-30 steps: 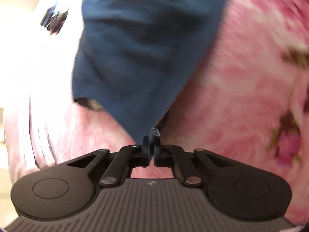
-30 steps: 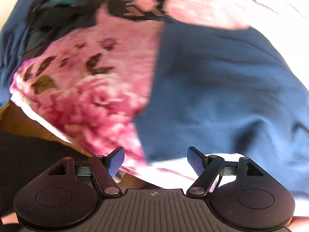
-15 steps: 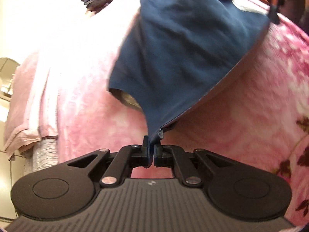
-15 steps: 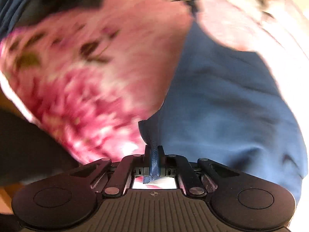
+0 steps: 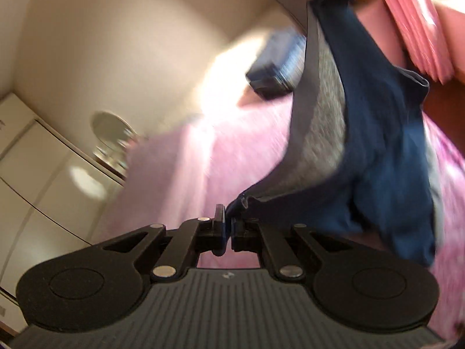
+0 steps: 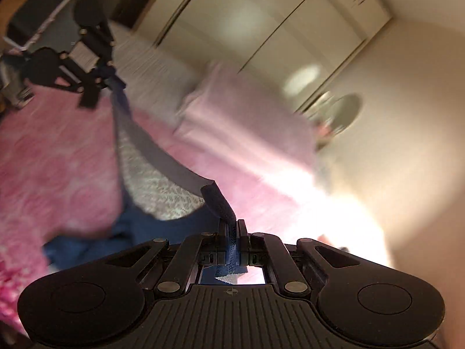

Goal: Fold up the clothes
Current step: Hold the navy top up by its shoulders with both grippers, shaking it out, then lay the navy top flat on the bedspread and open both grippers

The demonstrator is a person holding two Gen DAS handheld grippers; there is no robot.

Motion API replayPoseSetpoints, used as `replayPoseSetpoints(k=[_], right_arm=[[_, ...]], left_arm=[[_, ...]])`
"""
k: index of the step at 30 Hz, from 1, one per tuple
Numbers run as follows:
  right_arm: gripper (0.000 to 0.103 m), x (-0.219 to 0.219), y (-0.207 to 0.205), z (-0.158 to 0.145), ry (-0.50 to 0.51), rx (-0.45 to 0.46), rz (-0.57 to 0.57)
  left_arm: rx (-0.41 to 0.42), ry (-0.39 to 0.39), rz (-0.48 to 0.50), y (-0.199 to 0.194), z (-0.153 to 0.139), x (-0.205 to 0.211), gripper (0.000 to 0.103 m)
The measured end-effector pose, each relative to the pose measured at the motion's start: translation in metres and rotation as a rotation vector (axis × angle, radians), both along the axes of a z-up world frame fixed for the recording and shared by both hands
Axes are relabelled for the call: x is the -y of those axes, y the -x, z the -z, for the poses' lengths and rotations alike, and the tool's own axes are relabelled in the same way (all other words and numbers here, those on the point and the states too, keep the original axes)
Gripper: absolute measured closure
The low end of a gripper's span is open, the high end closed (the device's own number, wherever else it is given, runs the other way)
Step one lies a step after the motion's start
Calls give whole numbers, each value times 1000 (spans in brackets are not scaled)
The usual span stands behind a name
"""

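Observation:
A dark blue garment (image 5: 375, 151) with a grey fleecy inside hangs stretched in the air above the pink bed. My left gripper (image 5: 228, 226) is shut on one corner of it. My right gripper (image 6: 232, 232) is shut on another corner of the blue garment (image 6: 151, 186), with blue fabric pinched between the fingers. The left gripper also shows far off in the right wrist view (image 6: 96, 78), at the garment's other end. Both views are motion-blurred.
A pink floral blanket (image 6: 49, 157) covers the bed. A folded dark item (image 5: 276, 67) lies on the bed near the wall. A pale pink pillow (image 6: 241, 107), white wardrobe doors (image 6: 261, 17) and a round mirror (image 5: 110, 128) stand beyond.
The right gripper shut on the garment's corner. Both grippers rose and lifted the blue garment off the bed; it now hangs between them with its grey inside showing.

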State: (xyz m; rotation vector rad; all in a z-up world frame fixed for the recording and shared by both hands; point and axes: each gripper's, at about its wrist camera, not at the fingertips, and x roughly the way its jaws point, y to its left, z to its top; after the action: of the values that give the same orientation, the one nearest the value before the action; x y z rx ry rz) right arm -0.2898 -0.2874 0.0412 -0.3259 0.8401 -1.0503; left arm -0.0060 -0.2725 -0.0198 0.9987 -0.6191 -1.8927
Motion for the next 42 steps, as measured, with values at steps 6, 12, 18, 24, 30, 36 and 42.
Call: replayPoseSetpoints(k=[6,12,18,24,30,36,42], right_arm=[[102,-12,44,-67,172,101,-13],[103,-35,93,-126,326,188,-54],[103,-67,123,-181,486,263,-91],[103,-58,123,-210,572,261,-138],[103,54,75,-174,543,169,-216],[102,220,-20,-98,423,39,-291],[101,379,-125,33,211,-103,-301]], left_arm=[[-29,112,-41,34,-72,-42,101],[-47,226,-114,54,-136,-87,101],[-67,368,-141,83,-189,-131,100],[-88,431,-190,85,-222,-136,100],[-70,342,-266,74,-196,-62,100],[-98,159,-444,34,-108,84,100],[-175,-132,-684,-26,17,221,82]])
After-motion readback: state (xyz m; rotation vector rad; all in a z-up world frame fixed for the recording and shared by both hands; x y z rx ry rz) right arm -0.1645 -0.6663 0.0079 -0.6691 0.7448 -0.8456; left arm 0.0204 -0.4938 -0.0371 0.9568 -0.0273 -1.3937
